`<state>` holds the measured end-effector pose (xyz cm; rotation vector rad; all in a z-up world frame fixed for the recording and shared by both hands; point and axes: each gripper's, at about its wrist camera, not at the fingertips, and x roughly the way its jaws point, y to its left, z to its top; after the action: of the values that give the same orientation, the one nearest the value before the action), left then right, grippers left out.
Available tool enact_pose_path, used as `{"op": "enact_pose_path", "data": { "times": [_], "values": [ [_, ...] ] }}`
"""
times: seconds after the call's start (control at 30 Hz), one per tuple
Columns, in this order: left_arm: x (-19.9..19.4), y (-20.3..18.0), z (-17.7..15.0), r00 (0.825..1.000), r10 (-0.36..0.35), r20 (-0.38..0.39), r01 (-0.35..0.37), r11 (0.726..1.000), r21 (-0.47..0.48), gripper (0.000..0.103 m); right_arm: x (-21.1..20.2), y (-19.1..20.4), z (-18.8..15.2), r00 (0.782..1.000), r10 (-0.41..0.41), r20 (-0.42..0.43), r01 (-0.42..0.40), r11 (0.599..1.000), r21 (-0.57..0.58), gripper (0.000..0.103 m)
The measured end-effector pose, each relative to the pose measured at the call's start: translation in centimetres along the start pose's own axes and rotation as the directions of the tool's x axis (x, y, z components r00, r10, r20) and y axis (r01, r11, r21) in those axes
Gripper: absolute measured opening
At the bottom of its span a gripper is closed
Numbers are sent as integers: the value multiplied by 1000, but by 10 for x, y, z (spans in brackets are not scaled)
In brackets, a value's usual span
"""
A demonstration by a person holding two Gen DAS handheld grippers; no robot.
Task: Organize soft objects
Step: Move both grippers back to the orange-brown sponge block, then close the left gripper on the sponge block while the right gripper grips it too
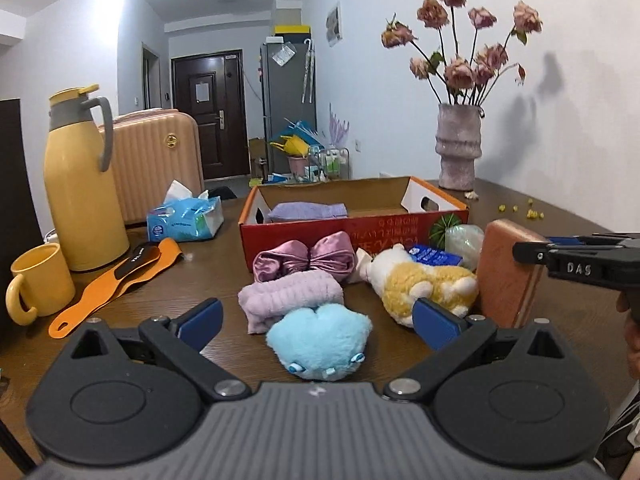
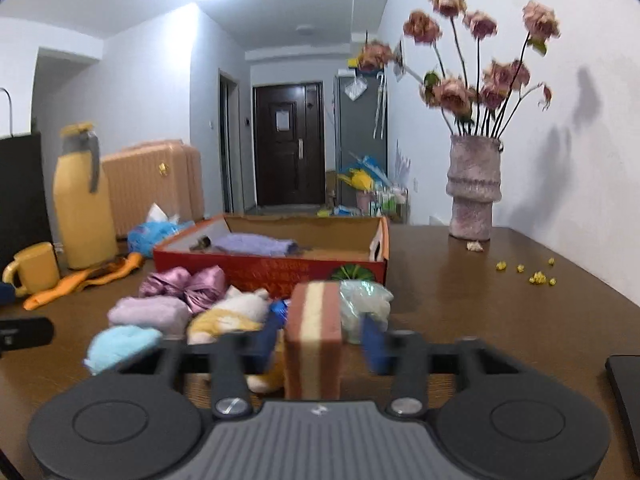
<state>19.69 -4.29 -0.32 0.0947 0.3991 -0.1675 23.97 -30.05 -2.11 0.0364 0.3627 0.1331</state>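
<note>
Left tongs [image 1: 318, 320] are standing spread wide, with the blue plush toy [image 1: 318, 344] lying between the tips on the tabletop [image 1: 192, 280], untouched. Right tongs [image 2: 318, 338] are flanking the upright striped sponge block [image 2: 314, 344], its pads sitting just clear of its sides. Beyond both, the red cardboard box [image 1: 352, 232] is holding a folded purple cloth [image 1: 306, 212].
</note>
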Motion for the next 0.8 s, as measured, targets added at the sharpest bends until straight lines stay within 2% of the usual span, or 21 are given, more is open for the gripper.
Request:
{"op": "enact_pose_path", "data": {
  "times": [0.03,0.13,0.2,0.27,0.3,0.33,0.4,0.43,0.5,0.57,0.6,0.63,0.67,0.7,0.73,0.8],
  "values": [
    [2,0,0,1000,-9,-4,9,1000,2,103,1,-4,0,1000,8,-12,-8,1000,23,29],
    [4,0,-1,997,-73,-13,72,997,-17,103,-10,-19,-1,991,132,-32,-127,982,141,29],
    [6,-1,-8,988,-149,-36,147,987,-60,103,-16,-36,-9,960,277,-34,-247,901,356,29],
    [13,-7,-17,967,-235,-98,224,968,-113,103,-14,-43,-25,936,351,-38,-286,816,502,30],
    [17,-10,-21,961,-247,-122,231,964,-132,103,-14,-42,-33,935,354,-31,-284,795,536,33],
    [21,-15,-25,959,-247,-141,227,963,-144,103,-15,-40,-38,941,337,-40,-264,803,535,41],
    [25,-21,-26,955,-253,-152,230,961,-151,103,-14,-32,-40,959,247,-141,-162,881,444,56],
    [26,-22,-25,954,-263,-147,240,958,-159,102,-13,-30,-39,964,210,-162,-129,906,404,56],
    [34,-25,-21,947,-283,-151,252,948,-195,99,-19,-33,-38,975,173,-137,-114,928,356,56],
    [44,-28,-19,930,-323,-173,278,929,-243,86,-18,-38,-36,978,172,-115,-121,927,355,55],
    [50,-31,-17,920,-346,-184,294,919,-262,82,-15,-38,-36,977,179,-119,-127,926,356,51],
    [56,-33,-17,908,-373,-193,313,908,-279,66,-11,-40,-37,974,191,-120,-137,924,357,42],
    [62,-35,-18,894,-394,-212,325,897,-299,45,-6,-40,-38,970,211,-123,-154,919,363,37],
    [68,-37,-19,877,-417,-239,332,885,-326,37,-2,-41,-40,964,231,-134,-167,913,373,28],
    [70,-37,-20,867,-437,-240,342,871,-352,35,1,-43,-42,957,250,-148,-176,903,391,23],
    [65,-35,-21,857,-449,-254,342,863,-371,34,1,-43,-47,951,267,-153,-183,891,415,22]
  ]
}}
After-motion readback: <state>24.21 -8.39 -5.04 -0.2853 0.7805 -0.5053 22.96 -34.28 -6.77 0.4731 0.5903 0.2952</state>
